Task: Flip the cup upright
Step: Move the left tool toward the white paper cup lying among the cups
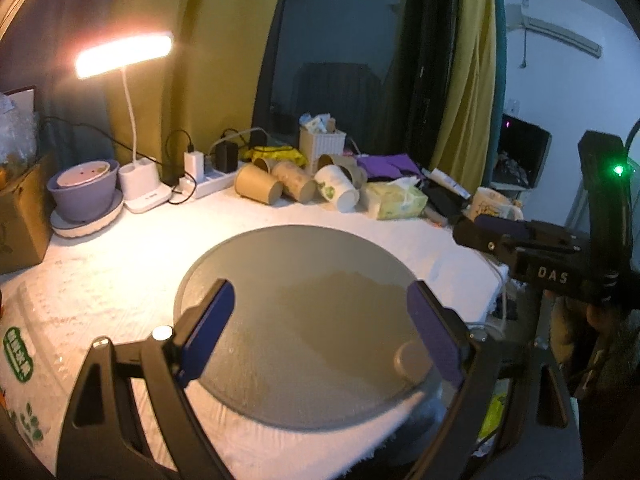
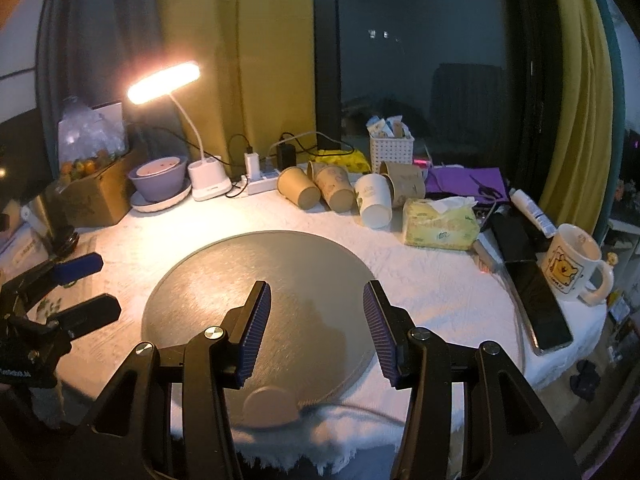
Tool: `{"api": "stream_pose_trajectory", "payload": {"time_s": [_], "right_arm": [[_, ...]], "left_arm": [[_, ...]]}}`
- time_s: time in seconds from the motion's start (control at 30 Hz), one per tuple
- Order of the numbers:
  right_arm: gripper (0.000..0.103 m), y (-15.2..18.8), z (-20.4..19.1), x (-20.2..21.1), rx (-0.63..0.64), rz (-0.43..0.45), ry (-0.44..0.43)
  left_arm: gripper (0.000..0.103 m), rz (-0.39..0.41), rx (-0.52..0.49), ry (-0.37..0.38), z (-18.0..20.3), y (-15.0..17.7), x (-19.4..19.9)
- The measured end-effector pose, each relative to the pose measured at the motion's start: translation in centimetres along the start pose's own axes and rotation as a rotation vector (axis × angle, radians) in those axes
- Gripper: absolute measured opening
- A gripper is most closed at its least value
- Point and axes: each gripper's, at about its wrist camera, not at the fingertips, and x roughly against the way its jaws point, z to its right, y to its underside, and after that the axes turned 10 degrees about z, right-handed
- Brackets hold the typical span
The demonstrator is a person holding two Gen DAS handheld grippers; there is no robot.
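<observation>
Several paper cups lie on their sides at the back of the white-clothed table: a brown cup [image 1: 258,185] [image 2: 298,190], a patterned brown cup [image 1: 294,181] [image 2: 334,188] and a white cup with green print [image 1: 337,188] [image 2: 374,200]. My left gripper [image 1: 320,324] is open and empty above the round grey mat [image 1: 296,272]. My right gripper [image 2: 316,332] is open and empty above the same mat [image 2: 280,264]. Each gripper also shows in the other's view: the right gripper [image 1: 500,232] at the right, the left gripper [image 2: 86,286] at the left.
A lit desk lamp [image 2: 164,80], purple bowl [image 2: 158,178], power strip [image 2: 262,182], white basket [image 2: 392,150], tissue pack [image 2: 440,220], phone [image 2: 540,308] and Pooh mug [image 2: 572,264] ring the mat. A cardboard box [image 2: 94,192] stands at left.
</observation>
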Motion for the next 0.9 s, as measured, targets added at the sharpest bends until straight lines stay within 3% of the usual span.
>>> {"api": "stream_pose_trajectory", "payload": {"time_s": [0.9], "right_arm": [[0.051,-1.9,11.2,-12.5,-0.099,-0.047,-0.028]], "left_arm": [[0.089,-0.172,-0.028,0.016,2.2,-4.4,-18.6]]}}
